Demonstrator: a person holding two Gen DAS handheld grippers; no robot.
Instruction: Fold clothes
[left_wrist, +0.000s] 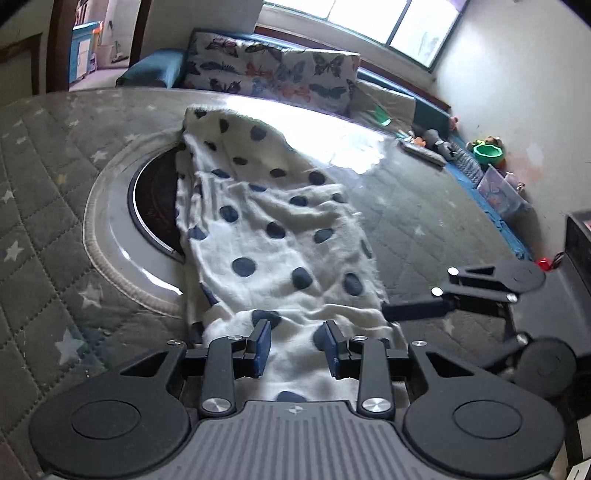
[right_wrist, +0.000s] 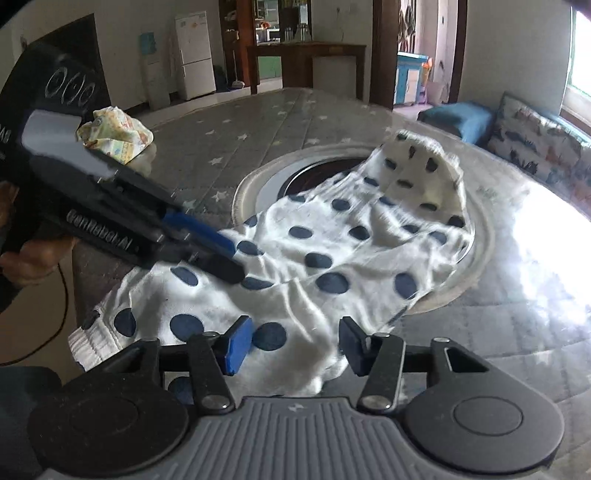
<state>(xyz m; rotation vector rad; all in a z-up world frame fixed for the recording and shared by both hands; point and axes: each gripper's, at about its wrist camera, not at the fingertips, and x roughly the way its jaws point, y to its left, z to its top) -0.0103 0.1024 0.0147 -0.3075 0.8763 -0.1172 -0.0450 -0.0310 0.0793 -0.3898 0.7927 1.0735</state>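
Observation:
A white garment with dark blue dots (left_wrist: 273, 229) lies stretched along the glass-topped table, its far end folded over; it also shows in the right wrist view (right_wrist: 332, 258). My left gripper (left_wrist: 297, 345) is open, its blue pads either side of the garment's near end. It also shows from the side in the right wrist view (right_wrist: 218, 254), resting on the cloth. My right gripper (right_wrist: 295, 345) is open over the garment's near edge. It appears in the left wrist view (left_wrist: 406, 310) just right of the cloth.
The table (left_wrist: 424, 206) has a round inset with a dark centre (left_wrist: 155, 206) partly under the garment. A crumpled patterned cloth (right_wrist: 116, 138) lies at the table's far left. A butterfly-print cushion (left_wrist: 273, 74) and toys (left_wrist: 487, 153) sit on the bench behind.

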